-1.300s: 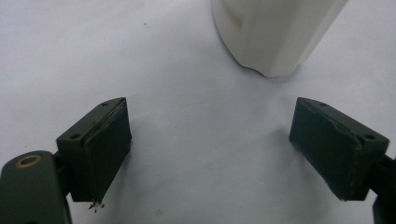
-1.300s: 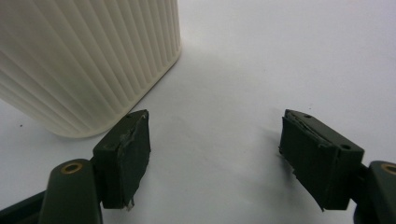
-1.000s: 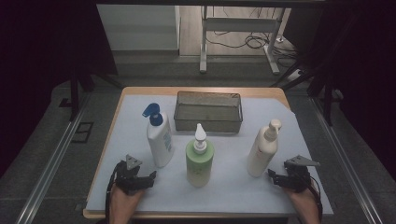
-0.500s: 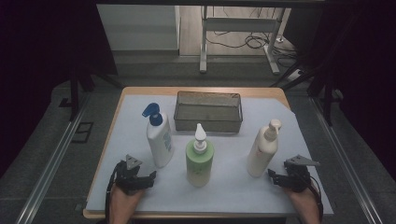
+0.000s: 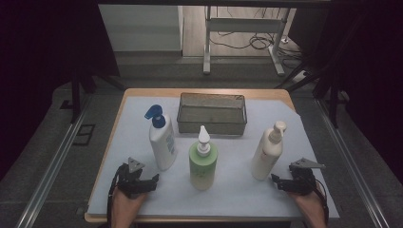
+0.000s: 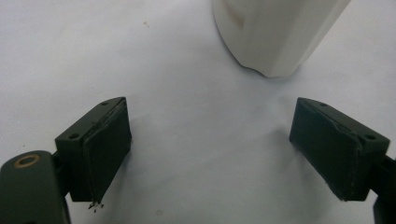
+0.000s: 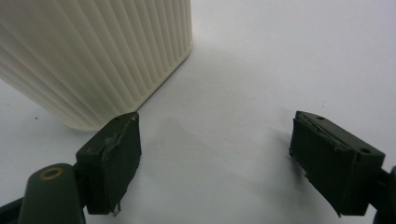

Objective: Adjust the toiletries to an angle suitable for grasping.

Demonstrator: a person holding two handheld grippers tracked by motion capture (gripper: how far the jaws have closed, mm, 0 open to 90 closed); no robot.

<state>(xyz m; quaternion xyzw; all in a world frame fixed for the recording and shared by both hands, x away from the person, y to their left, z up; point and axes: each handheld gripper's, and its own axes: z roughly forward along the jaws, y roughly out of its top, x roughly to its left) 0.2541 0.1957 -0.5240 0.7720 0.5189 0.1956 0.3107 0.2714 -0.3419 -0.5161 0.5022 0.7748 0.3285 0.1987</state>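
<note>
Three pump bottles stand on the white table cover: a white one with a blue pump (image 5: 161, 137) at the left, a green one (image 5: 203, 161) in the middle, and a ribbed cream one (image 5: 267, 152) at the right. My left gripper (image 5: 151, 181) rests open on the cover just in front of the blue-pump bottle, whose white base (image 6: 275, 32) rises beyond its jaws. My right gripper (image 5: 276, 181) lies open beside the cream bottle, whose ribbed wall (image 7: 93, 51) stands just beyond the left jaw. Nothing is between either pair of jaws.
A metal mesh basket (image 5: 212, 123) sits at the back centre of the table. The wooden table edge (image 5: 204, 92) runs behind it. Dark floor, rails and a desk frame with cables lie beyond.
</note>
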